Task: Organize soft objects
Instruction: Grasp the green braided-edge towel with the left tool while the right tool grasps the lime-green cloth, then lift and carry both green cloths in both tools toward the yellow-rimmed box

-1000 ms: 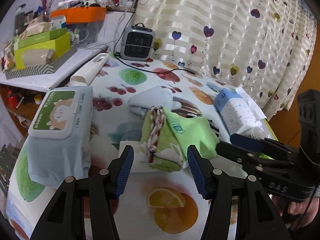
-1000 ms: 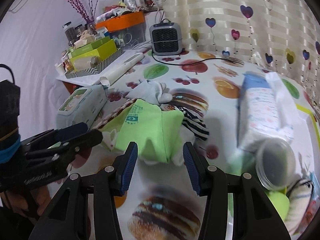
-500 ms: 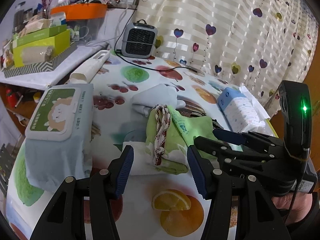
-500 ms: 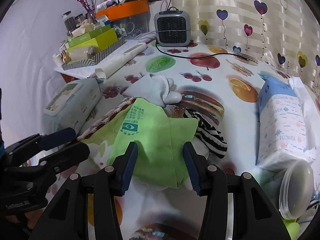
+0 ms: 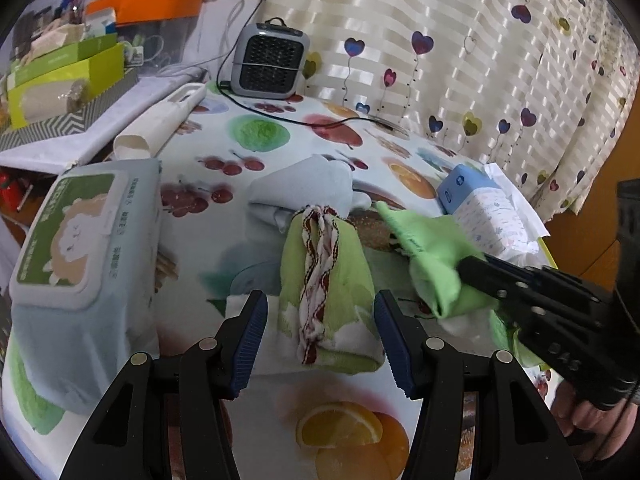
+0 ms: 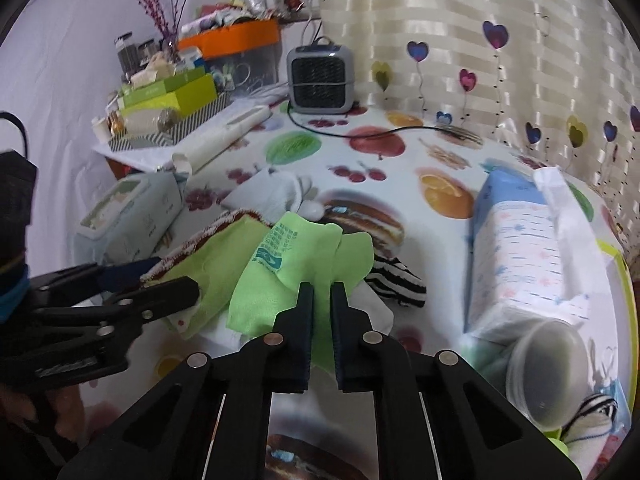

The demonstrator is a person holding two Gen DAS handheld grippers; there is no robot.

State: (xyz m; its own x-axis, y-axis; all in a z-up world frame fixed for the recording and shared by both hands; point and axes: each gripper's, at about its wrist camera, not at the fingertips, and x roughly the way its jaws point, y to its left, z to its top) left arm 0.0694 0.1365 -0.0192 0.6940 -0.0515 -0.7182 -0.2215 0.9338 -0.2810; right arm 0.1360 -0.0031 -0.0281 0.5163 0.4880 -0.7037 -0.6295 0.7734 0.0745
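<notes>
A pile of soft things lies mid-table. My right gripper (image 6: 322, 292) is shut on a bright green cloth (image 6: 298, 256) and lifts its edge; it also shows in the left wrist view (image 5: 430, 256). My left gripper (image 5: 320, 332) is open, its jaws on either side of a folded green towel with a red-and-white trim (image 5: 326, 280), just above the table. A pale blue cloth (image 5: 304, 192) lies behind the towel. A black-and-white striped sock (image 6: 394, 280) lies to the right of the green cloth.
A wet-wipes pack (image 5: 80, 264) sits at the left. A blue tissue pack (image 6: 520, 248) and a clear plastic cup (image 6: 548, 364) are at the right. A grey heater (image 5: 272, 60) with its cable and a white tube (image 5: 160, 124) stand behind. Boxes crowd the left shelf.
My right gripper has moved forward and closed on the green cloth, pulling it up and to the right. My left gripper has moved closer around the folded towel.
</notes>
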